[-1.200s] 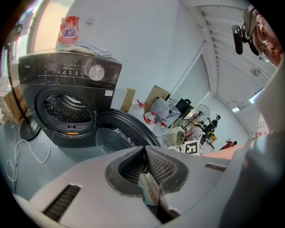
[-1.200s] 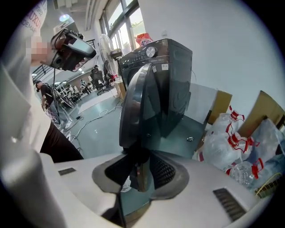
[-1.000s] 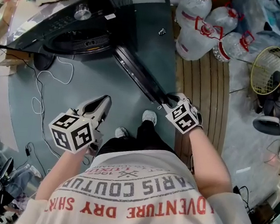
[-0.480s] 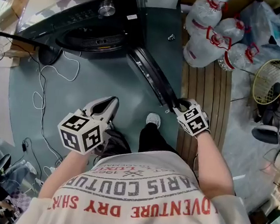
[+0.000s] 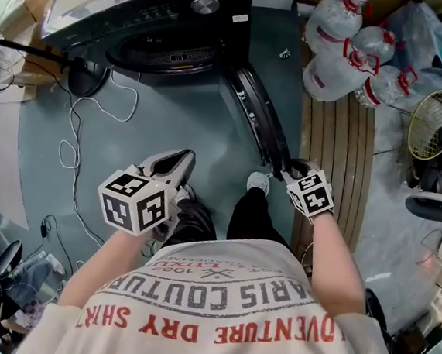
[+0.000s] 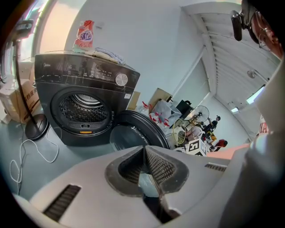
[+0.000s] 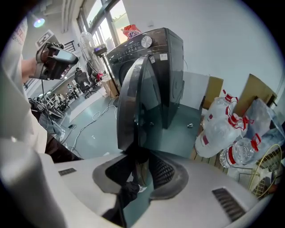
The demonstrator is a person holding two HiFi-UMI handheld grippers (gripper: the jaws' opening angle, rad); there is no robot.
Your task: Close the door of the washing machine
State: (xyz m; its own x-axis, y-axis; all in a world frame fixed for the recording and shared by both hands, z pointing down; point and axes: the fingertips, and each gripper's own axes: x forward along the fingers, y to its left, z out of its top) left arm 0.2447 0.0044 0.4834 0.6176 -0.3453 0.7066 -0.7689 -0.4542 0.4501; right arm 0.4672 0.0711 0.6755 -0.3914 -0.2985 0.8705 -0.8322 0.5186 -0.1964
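Right gripper view: right claw (image 7: 141,156) clenched on the rim of the open door (image 7: 133,98), swung wide of the washing machine (image 7: 162,53); left claw (image 6: 144,150) closed, empty. Risk: the thin rim slipping free mid-swing, leaving it unlatched.

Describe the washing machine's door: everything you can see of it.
The door is round, dark grey and glossy, with a clear bulging window. It stands wide open, hinged at the right of the drum opening in the left gripper view. The right gripper is clamped on its free edge; nothing else visibly touches it.
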